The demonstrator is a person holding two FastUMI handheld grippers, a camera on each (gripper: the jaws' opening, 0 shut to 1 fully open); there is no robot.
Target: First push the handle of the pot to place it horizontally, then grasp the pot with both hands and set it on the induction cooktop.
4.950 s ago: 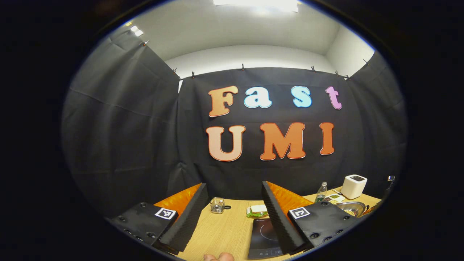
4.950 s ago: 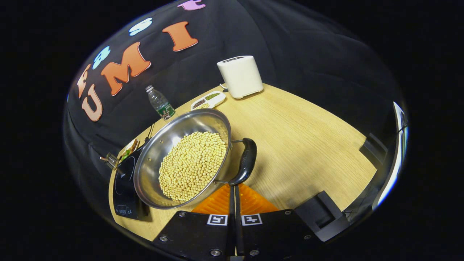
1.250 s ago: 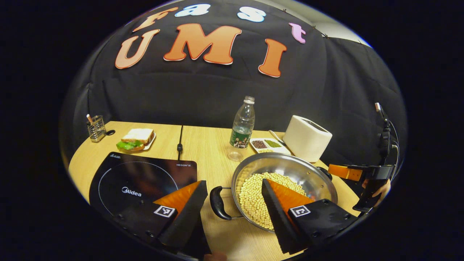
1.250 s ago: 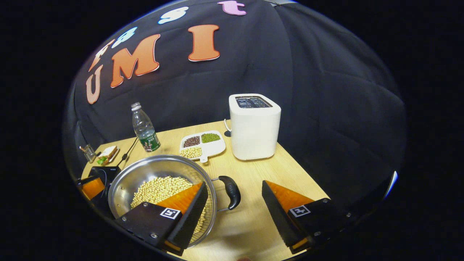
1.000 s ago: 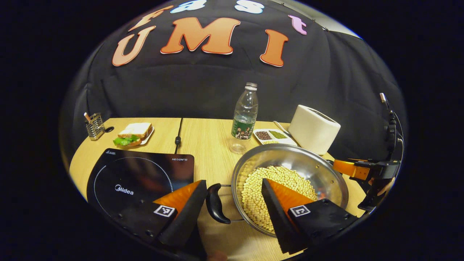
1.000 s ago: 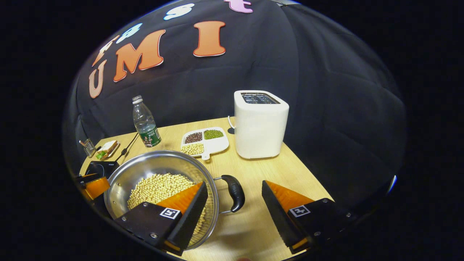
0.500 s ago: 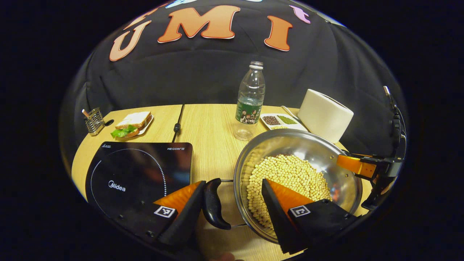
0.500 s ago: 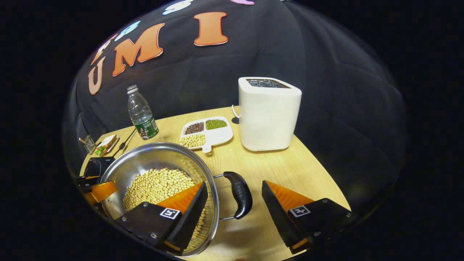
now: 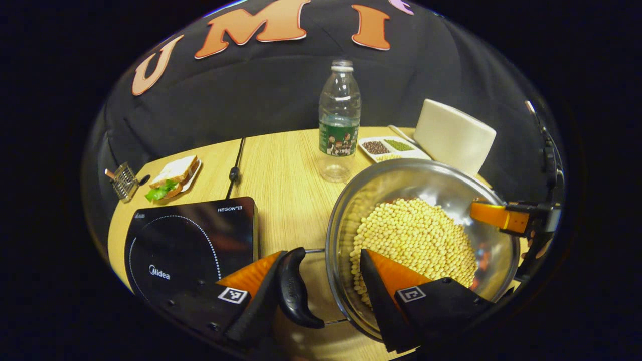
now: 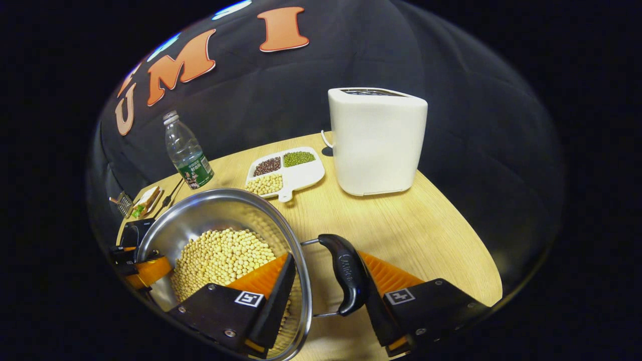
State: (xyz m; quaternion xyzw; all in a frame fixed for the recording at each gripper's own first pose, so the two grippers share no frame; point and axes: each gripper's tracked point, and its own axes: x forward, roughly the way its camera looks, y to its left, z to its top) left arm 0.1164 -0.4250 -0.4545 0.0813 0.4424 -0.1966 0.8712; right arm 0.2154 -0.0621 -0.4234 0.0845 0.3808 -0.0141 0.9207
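Behind each open hand-held gripper, left (image 9: 321, 286) and right (image 10: 328, 296), pot (image 9: 419, 240) rim is hidden; bench (image 10: 426, 225) edge nearby.

Table (image 9: 286, 170) with pot (image 9: 401, 185), cooktop (image 9: 190, 235)

Shiny steel pot (image 9: 401, 185) sits upright on the desk (image 9: 286, 165), about half full of pale yellow beans (image 9: 416, 235), with a black loop handle (image 9: 296, 291) sticking out flat on each side. The black glass induction cooktop (image 9: 190, 240) lies flat just beside it, nothing on top
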